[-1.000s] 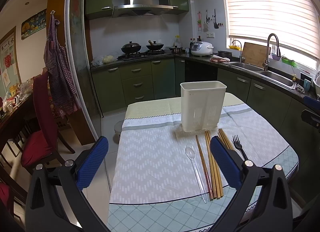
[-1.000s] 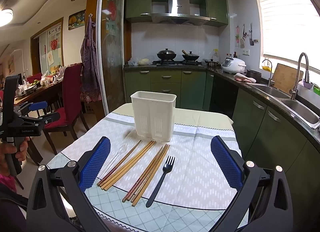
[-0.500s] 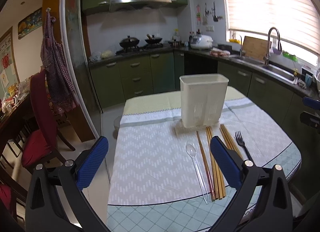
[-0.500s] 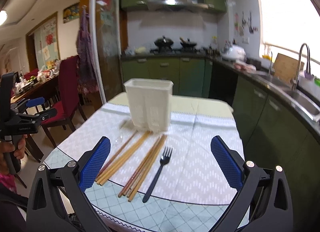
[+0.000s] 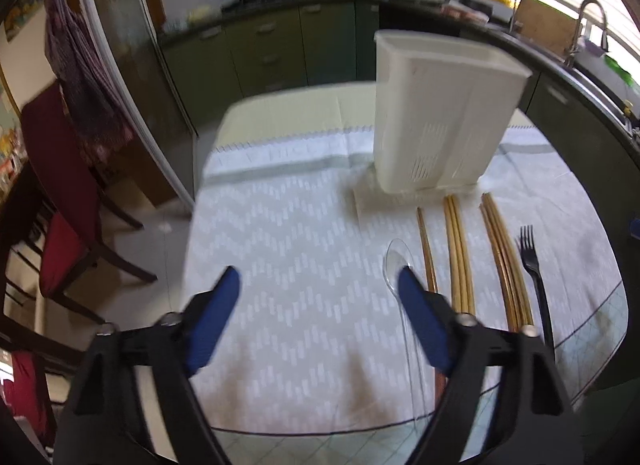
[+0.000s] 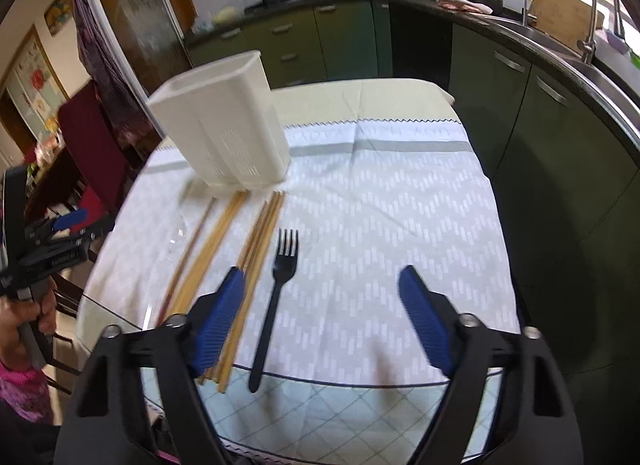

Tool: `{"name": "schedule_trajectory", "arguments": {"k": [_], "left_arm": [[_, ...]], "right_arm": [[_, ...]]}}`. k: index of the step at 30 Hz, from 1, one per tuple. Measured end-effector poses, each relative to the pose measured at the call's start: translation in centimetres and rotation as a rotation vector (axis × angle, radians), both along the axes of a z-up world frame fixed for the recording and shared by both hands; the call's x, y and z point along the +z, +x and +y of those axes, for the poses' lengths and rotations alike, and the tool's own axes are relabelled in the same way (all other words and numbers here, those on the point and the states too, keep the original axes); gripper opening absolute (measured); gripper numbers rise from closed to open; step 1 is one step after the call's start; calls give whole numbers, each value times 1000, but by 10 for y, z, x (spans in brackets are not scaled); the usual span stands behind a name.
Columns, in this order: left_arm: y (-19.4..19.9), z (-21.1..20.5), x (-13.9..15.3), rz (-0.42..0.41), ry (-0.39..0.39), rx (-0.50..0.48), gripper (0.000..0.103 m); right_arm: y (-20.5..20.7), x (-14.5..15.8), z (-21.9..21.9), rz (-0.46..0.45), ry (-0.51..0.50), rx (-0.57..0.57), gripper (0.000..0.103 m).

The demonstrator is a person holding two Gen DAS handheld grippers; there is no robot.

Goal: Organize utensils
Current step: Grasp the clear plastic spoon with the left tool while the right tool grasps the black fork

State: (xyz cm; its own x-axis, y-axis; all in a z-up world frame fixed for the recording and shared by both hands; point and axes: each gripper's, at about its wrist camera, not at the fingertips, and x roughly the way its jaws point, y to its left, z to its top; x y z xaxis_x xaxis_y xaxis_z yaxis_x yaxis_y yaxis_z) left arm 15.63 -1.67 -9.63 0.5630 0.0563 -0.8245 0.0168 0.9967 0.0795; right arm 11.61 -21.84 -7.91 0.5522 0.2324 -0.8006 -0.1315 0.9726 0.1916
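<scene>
A white utensil holder [image 5: 440,117] stands upright on the table; it also shows in the right wrist view [image 6: 224,125]. In front of it lie a clear plastic spoon [image 5: 396,261], several wooden chopsticks [image 5: 458,257] and a black fork [image 5: 534,277]. My left gripper [image 5: 320,285] is open and empty above the cloth, its right finger just over the spoon. My right gripper [image 6: 320,285] is open and empty, with the fork [image 6: 276,297] and chopsticks [image 6: 248,261] by its left finger. The left gripper also shows at the left edge of the right wrist view [image 6: 60,237].
The table has a white patterned cloth [image 5: 304,249] and a rounded front edge [image 6: 360,405]. Red chairs [image 5: 60,169] stand to the left. Green kitchen cabinets [image 6: 540,113] and a sink counter run along the right and back.
Both grippers have moved forward and tilted down over the table. The utensils now lie close under the fingers. Nothing has been picked up.
</scene>
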Motion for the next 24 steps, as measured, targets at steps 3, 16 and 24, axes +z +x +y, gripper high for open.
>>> {"name": "schedule_trajectory", "arguments": {"k": [3,16,24], "left_arm": [[14,-6,-15,97,-51,-10,62],[36,-29,-56,348,-15,28,35],[34,-37,-63,382,-71,38,36]], "right_arm": [[8,-8,6,42,-16,15,59],[26,-25,17,127,-56,77,52],[26,-27,15,125,-52,85,52]]}}
